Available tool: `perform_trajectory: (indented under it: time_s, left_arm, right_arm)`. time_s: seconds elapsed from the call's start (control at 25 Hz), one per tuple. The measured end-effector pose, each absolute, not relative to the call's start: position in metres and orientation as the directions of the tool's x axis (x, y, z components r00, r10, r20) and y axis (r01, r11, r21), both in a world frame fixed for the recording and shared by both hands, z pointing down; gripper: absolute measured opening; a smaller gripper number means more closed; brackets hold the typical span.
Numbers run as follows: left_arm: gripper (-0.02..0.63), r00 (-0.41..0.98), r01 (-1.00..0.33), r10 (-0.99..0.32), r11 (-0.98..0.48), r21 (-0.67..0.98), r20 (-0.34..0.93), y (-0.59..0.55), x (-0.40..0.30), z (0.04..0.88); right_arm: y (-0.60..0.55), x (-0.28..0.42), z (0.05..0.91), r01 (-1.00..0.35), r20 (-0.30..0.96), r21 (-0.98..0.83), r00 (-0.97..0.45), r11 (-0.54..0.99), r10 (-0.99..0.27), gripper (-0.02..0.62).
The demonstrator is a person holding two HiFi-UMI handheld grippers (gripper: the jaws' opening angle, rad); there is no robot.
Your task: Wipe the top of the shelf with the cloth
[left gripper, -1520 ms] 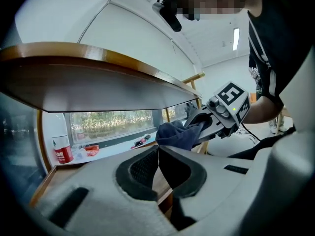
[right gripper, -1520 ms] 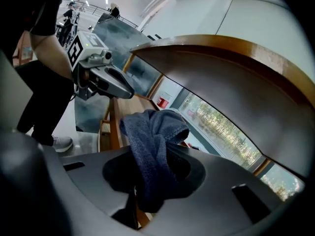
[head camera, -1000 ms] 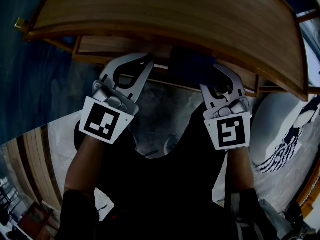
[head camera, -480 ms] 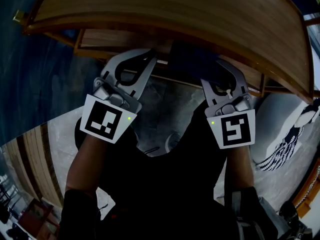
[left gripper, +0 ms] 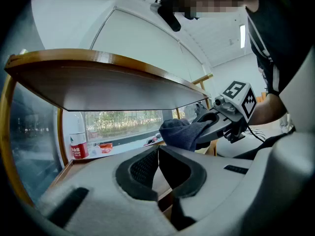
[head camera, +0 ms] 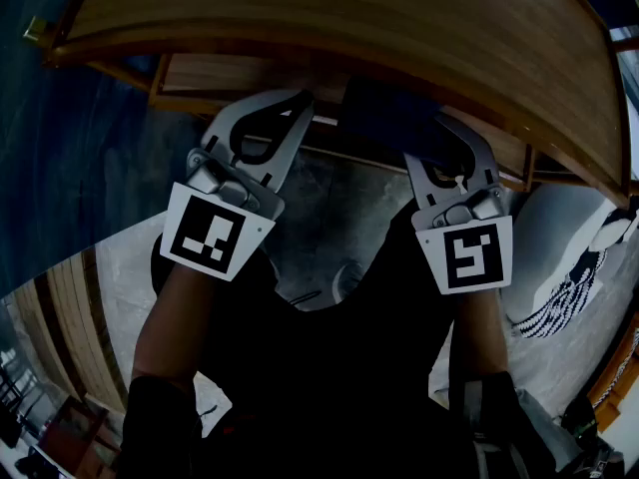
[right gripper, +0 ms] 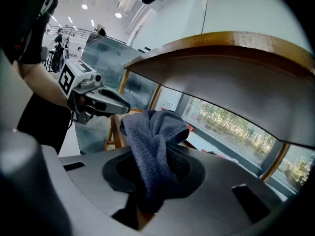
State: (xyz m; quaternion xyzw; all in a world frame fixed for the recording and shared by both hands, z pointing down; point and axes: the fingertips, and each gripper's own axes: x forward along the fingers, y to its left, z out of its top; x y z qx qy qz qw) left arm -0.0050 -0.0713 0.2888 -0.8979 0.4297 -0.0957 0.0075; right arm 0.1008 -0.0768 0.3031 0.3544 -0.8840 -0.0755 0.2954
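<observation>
right gripper [right gripper: 156, 191] clamping cloth [right gripper: 152, 146], below shelf [head camera: 349, 28]

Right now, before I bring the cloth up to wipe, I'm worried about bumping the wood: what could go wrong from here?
1. The right gripper sits under the overhang of the shelf top; a straight lift could knock it against the front edge.
2. The cloth is pinched as a bunch, with a loose fold beyond the jaws; it might snag on that edge.
3. The left gripper, shut and empty, is close beside it and could get in the way.
</observation>
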Motion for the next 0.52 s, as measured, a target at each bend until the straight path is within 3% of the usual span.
perform_trajectory:
  time_s: [0.52]
  left_arm:
    - [0.020,0.615,-0.764,-0.771,-0.634,-0.118,0.163,-0.0756,-0.0027,0.2865]
  right_arm:
    - [-0.0822,0.0990,0.3000,-0.574,0.468,0.354,-0.574,0.738,-0.672,0.087]
